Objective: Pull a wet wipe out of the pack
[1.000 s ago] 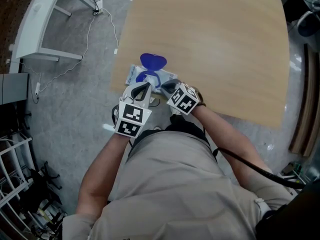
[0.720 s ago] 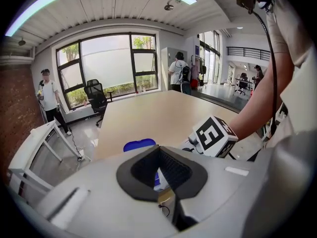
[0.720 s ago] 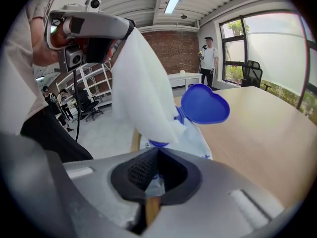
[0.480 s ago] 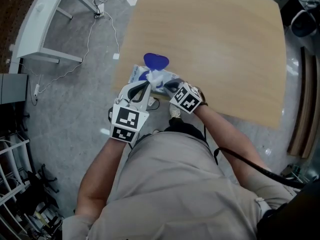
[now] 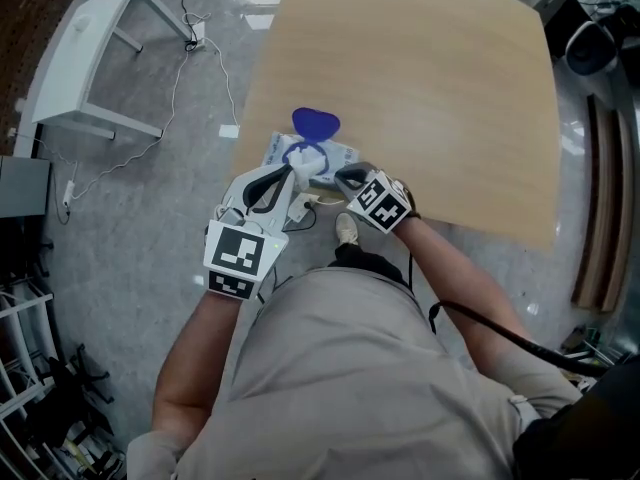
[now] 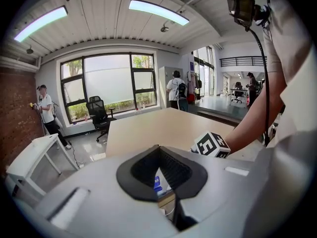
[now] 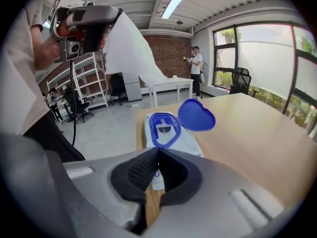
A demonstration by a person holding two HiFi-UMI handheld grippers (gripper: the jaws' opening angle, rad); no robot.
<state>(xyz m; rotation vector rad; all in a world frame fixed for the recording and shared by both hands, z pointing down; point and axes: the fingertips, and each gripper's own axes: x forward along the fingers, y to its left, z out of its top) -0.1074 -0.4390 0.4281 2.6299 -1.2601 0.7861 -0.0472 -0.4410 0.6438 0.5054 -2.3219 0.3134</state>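
Left gripper (image 5: 290, 175) lifts wipe (image 7: 126, 48), right gripper (image 7: 157, 155) seemingly clamps pack (image 7: 189, 146), desk (image 5: 82, 56) nearby

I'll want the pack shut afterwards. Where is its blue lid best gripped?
Probably grip the blue lid at its free edge, opposite the hinge, coming from the far side of the pack. It is flipped open, joined only at the opening's rim, so that edge is exposed.
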